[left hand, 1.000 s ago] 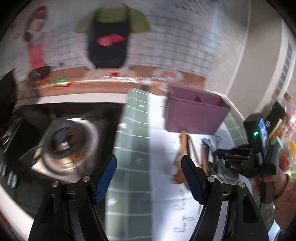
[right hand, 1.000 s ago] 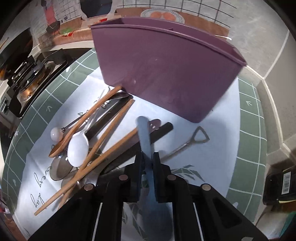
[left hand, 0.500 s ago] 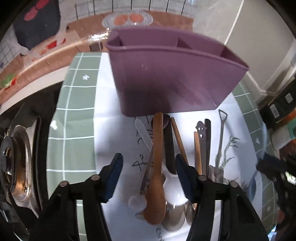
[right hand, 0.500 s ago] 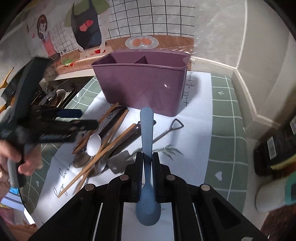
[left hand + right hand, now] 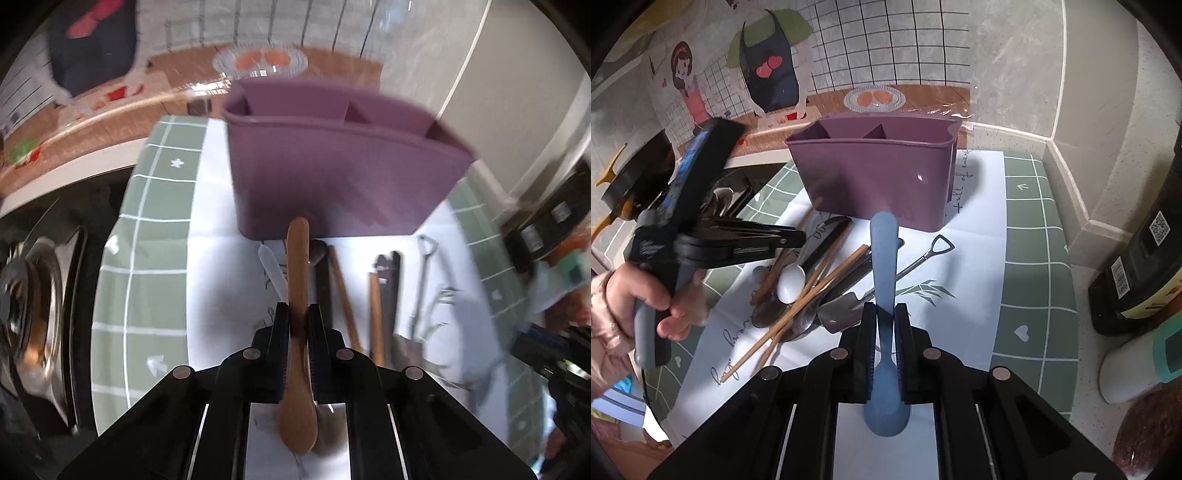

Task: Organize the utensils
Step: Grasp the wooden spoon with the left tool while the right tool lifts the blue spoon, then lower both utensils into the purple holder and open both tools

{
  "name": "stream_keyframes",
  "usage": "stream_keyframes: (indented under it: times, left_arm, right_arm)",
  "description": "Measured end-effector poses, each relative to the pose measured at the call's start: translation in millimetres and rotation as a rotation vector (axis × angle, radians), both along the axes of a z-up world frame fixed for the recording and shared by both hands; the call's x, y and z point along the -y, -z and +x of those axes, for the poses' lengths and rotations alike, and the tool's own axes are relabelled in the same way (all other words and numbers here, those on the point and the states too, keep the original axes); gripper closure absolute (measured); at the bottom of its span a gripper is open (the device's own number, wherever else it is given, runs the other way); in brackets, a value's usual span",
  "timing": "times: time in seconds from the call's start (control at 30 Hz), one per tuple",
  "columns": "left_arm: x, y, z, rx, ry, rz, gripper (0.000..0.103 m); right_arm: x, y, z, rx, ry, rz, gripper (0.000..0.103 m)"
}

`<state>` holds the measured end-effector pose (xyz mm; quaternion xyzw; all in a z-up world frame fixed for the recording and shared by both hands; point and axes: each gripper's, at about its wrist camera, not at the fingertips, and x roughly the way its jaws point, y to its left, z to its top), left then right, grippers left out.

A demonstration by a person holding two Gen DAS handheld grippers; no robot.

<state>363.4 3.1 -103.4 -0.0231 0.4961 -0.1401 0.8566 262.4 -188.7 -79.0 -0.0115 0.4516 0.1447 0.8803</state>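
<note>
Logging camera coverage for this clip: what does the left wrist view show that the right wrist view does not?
Only the left wrist view: the left gripper, which has just been closing, shut on the wooden spoon, and the stove burner.

Only the right wrist view: the right gripper shut on the blue spoon, the white spoon, and the person's hand.

Both: the purple caddy and the shovel-handled utensil.

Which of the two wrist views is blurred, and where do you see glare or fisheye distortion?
Left wrist view: motion-blurred, the purple utensil holder smeared at its right edge; the wooden spoon in the left gripper stays sharper. Right wrist view: crisp, small glare spot on the holder's front, the wall grid lines bowed by the lens.
</note>
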Motion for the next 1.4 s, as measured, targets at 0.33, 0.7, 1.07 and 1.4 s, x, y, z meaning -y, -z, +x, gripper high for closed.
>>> stream_keyframes:
  times: [0.33, 0.7, 1.07, 1.4]
  left_arm:
    - [-27, -69, -71, 0.210, -0.032, -0.120, 0.096]
    - [-31, -231, -70, 0.547, 0.024, -0.269, 0.096]
    - [-6, -204, 42, 0.565, -0.039, -0.215, 0.096]
    - [3, -95, 81, 0.378, -0.064, -0.122, 0.096]
  right_arm:
    - [-7, -22, -17, 0.045, 0.032, 0.033, 0.095]
    - [-22, -161, -12, 0.361, 0.030, -0.012, 0.095]
    - [-15, -194, 91, 0.501, 0.057, 0.025, 0.095]
    - [-10, -89, 164, 0.307, 0.081, 0.071, 0.095]
